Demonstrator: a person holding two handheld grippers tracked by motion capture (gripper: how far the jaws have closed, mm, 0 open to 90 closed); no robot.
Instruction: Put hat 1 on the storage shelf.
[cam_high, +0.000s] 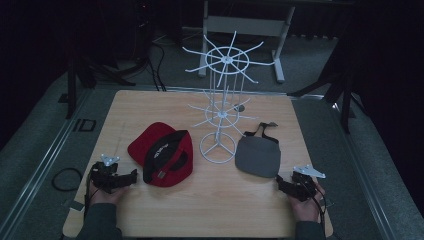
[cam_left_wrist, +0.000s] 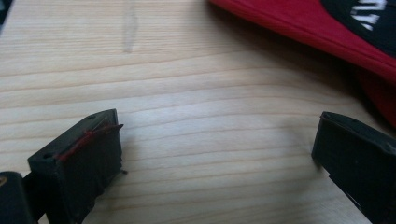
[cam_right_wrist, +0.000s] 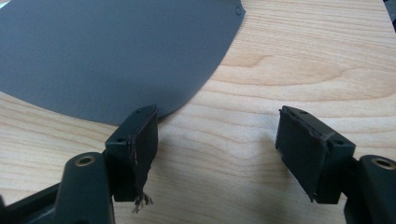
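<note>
From the high view, a wooden table (cam_high: 150, 210) carries a white wire rack (cam_high: 221, 100) at its centre. A red and black cap (cam_high: 162, 154) lies at the rack's 8 o'clock, and a grey cap (cam_high: 258, 156) at its 4 o'clock, with a dark strap at its far end. The left gripper (cam_high: 131, 176) sits low at the table's 8 o'clock, just beside the red cap's near-left edge, held in a hand (cam_high: 102, 195) with the forearm coming in from 6 o'clock. The right gripper (cam_high: 281, 184) sits at the table's 4 o'clock, near the grey cap's near edge, its hand (cam_high: 305, 205) behind it. White lettering on the red cap's black panel is too small to read here.

The left gripper view adds what the high view hides: the jaws stand wide apart over bare wood, grasping nothing, with the red cap at 1 o'clock and a cut-off fragment of white lettering, unreadable.

The right gripper view shows its jaws also spread and empty, the grey cap's smooth brim at 11 o'clock, its edge just beside the left jaw.
</note>
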